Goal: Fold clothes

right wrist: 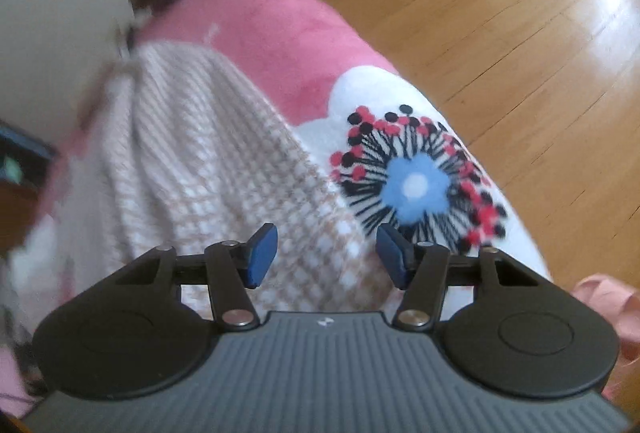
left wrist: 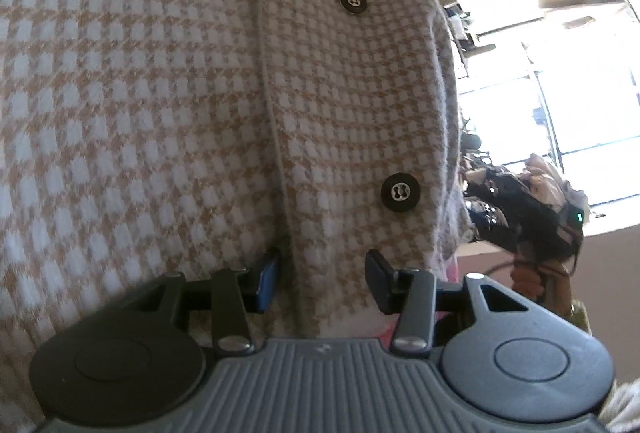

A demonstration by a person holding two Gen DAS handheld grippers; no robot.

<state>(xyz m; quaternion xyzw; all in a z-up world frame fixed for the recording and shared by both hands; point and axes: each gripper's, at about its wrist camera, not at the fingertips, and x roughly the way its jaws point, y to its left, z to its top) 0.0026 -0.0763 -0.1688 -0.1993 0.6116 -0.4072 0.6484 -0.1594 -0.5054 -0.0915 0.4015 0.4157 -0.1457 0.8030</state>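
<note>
The left gripper (left wrist: 322, 279) stands parted over the checked cardigan (left wrist: 160, 93); the right gripper (right wrist: 326, 257), also parted, hovers over its edge on a pink flowered blanket (right wrist: 280, 33) beside the wooden floor (right wrist: 500, 33).

No words, numbers or brand names can be read in either view. The only sign is a small pale mark moulded into the ribbed grey housing (left wrist: 320, 351) just behind the left gripper's fingers, and the same mark on the housing (right wrist: 323, 322) behind the right gripper's fingers; it is too small to make out as letters.
</note>
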